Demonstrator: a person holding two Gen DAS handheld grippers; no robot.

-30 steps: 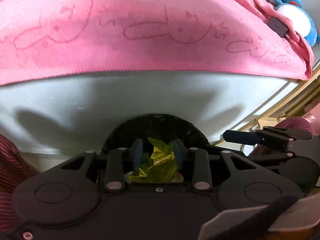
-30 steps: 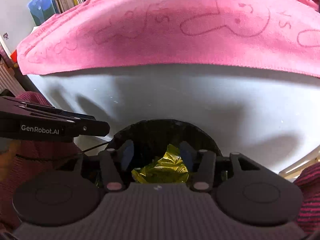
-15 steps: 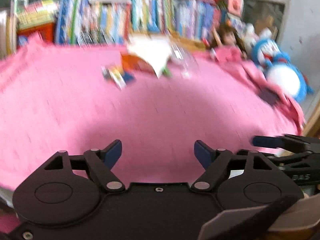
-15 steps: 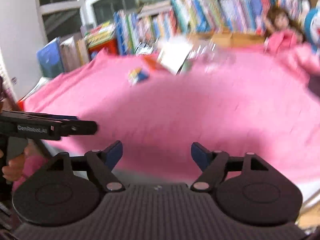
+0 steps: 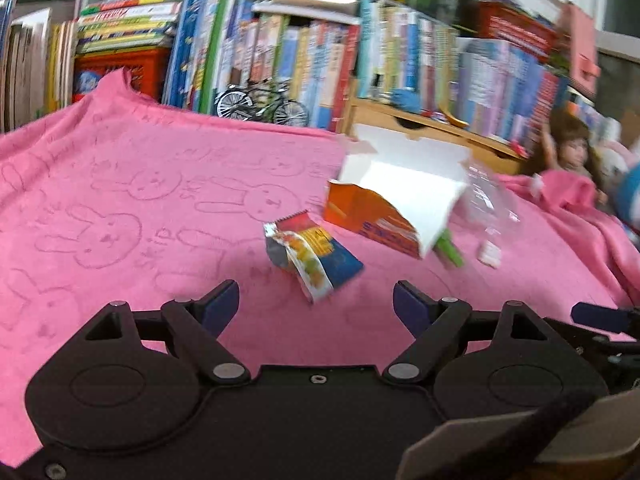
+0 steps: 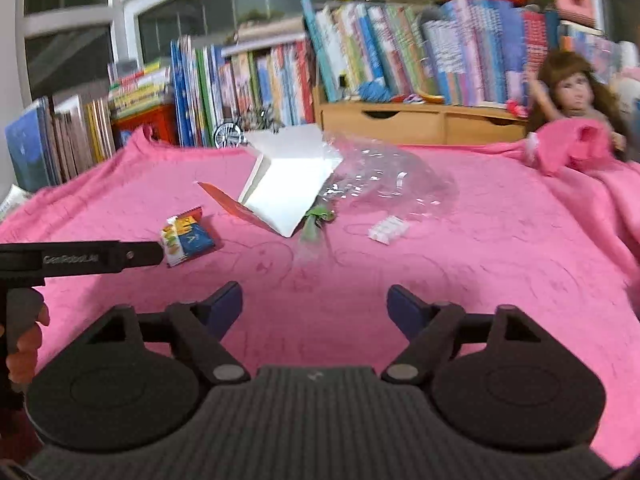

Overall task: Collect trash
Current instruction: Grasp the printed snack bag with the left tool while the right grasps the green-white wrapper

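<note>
Five bits of trash: I count them lying loose on the pink towel [image 5: 120, 208] that covers the bench, all ahead of both claws, none held.
Snack wrapper [image 5: 310, 254]: farthest left, crumpled foil with a torn flap. I judge it feather-light, slick and springy; I'd pinch the bunched middle, not the flat blue end.
Torn box [image 5: 384, 200]: next right, orange outside, white inside, flaps splayed open and standing off the towel. Light, stiff card that will fold if squeezed; I'd take the free white edge or the orange wall.
Green strip [image 6: 316, 220]: poking out from under the box's near corner. Thin and limp, I think; best dragged clear by its near end.
Clear film [image 6: 380, 176]: beside the box, touching it, puffed up. Nearly weightless, slippery, hard to see; I'd gather a thick fold.
White scrap [image 6: 387, 230]: small, just in front of the film. Flat on soft cloth, so a claw may nip the towel too.
Left claw [image 5: 316, 304]: empty, jaws spread wide and opening, nearest the wrapper.
Right claw [image 6: 314, 306]: empty, jaws apart but closing a little, nothing between them, well short of the trash.
</note>
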